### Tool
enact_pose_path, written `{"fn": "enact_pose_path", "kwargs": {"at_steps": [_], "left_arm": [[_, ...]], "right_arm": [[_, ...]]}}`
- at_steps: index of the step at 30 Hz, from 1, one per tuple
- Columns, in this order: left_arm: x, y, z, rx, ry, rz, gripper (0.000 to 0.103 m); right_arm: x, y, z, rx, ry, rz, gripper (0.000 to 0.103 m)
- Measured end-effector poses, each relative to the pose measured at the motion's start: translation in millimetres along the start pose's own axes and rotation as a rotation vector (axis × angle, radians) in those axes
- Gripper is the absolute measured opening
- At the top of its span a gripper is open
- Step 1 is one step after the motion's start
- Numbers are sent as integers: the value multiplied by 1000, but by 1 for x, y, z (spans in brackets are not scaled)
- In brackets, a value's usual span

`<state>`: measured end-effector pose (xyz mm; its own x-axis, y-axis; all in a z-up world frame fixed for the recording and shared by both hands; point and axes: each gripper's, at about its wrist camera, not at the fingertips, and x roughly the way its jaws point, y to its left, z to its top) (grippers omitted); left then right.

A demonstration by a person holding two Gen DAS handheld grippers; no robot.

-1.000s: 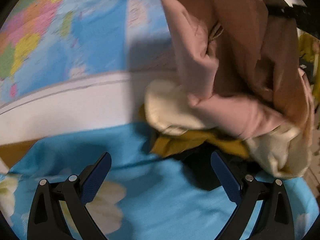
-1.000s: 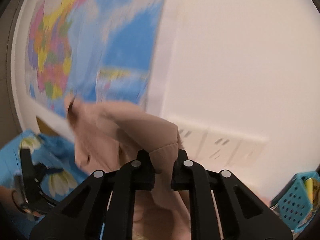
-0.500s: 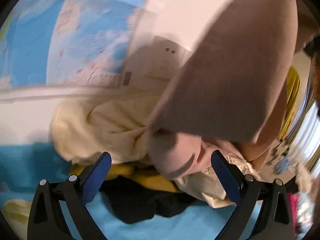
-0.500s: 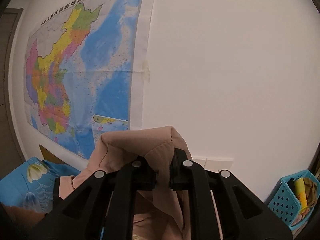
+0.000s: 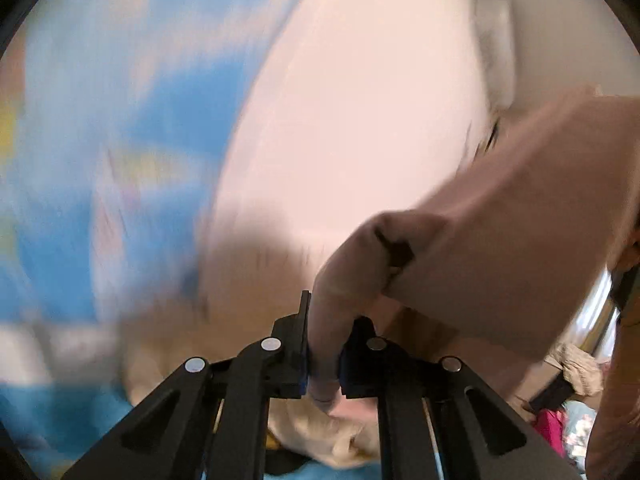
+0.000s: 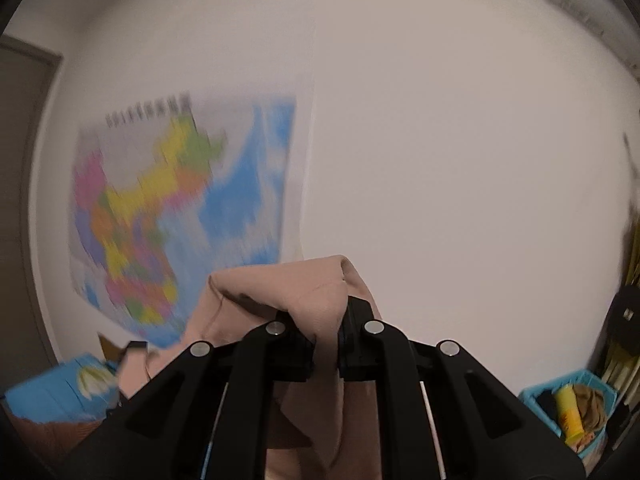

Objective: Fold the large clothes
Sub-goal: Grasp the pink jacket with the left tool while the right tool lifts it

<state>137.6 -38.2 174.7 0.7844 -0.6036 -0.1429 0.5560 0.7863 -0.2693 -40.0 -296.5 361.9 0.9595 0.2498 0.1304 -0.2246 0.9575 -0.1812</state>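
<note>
Two clamps on the pink garment (image 5: pixel 500 216), left hand-held gripper (image 5: pixel 323 360) and right hand-held gripper (image 6: pixel 326 344) both pinching fabric; we should spread them apart evenly, keeping it taut.

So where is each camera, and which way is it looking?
Left wrist: sits on the left gripper, looking along its fingers at the pinched pink garment and a blurred map.
Right wrist: sits on the right gripper, facing the white wall, the map and a blue basket.
Both show the same garment and map.
</note>
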Motion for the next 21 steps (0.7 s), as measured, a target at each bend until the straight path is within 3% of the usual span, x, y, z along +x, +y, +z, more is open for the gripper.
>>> {"fn": "enact_pose_path", "kwargs": {"at_steps": [4,9,10,18,21], "left_arm": [[-77,-34,47,84,-118,40,9],[-142,-71,55,210,-163,169,9],[-156,-75,53,206,-351,444,9],[-261,-170,10,304,-331,747,9],[-275,-176,7,306,-290,889,9]], "right_arm": [[-59,16,26,23,-47,32,8],[-96,40,16,62,-15,127,8],[-100,45,13,72,-9,149,9],[-132,106,-12,151,28,419,9],[-107,122,-28,185,68,490,9]]}}
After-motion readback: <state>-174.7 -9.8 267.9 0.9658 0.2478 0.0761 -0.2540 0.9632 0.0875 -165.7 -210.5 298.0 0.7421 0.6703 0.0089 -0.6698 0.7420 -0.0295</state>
